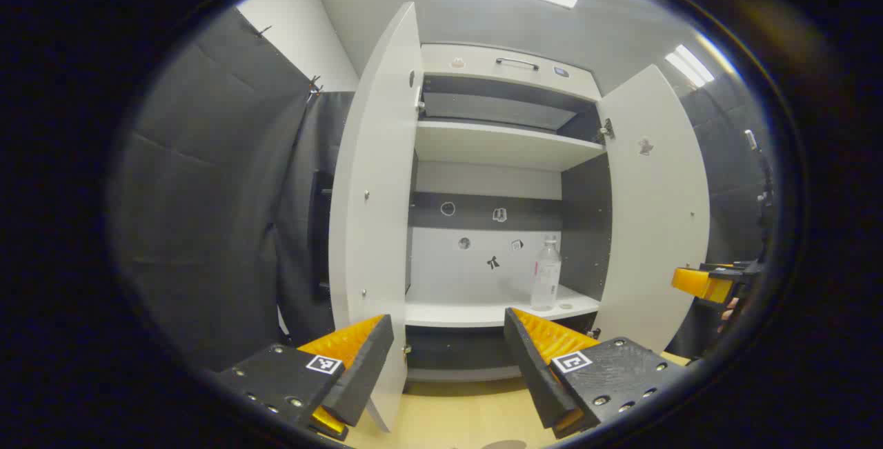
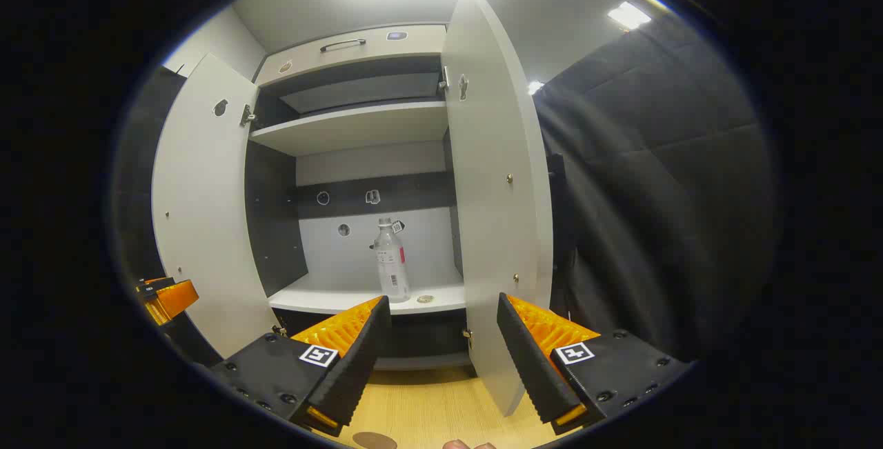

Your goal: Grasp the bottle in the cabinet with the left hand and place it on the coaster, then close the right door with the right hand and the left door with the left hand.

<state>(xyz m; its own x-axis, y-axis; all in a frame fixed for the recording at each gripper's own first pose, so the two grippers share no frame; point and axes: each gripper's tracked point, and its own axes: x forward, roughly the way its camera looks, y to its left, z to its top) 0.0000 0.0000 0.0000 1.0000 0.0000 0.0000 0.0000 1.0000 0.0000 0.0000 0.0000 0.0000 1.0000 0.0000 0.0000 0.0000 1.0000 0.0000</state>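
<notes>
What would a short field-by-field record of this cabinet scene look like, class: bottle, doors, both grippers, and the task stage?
bottle: upright on the cabinet's lower shelf, untouched
left door: open
right door: open
left gripper: open, empty, facing the cabinet
right gripper: open, empty, its fingers either side of the right door's edge as seen from its camera
task stage: bottle not yet grasped

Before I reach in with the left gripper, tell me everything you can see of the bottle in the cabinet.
The bottle is clear, plastic by its look, with a pale cap and a label down its side with a pink edge. It stands upright on the white lower shelf, toward the shelf's right end as the left gripper view has it, near the dark side wall. Nothing touches it but the shelf. A small round thing lies on the shelf just beside it. Both doors stand open; the left gripper is open, short of it.
</notes>
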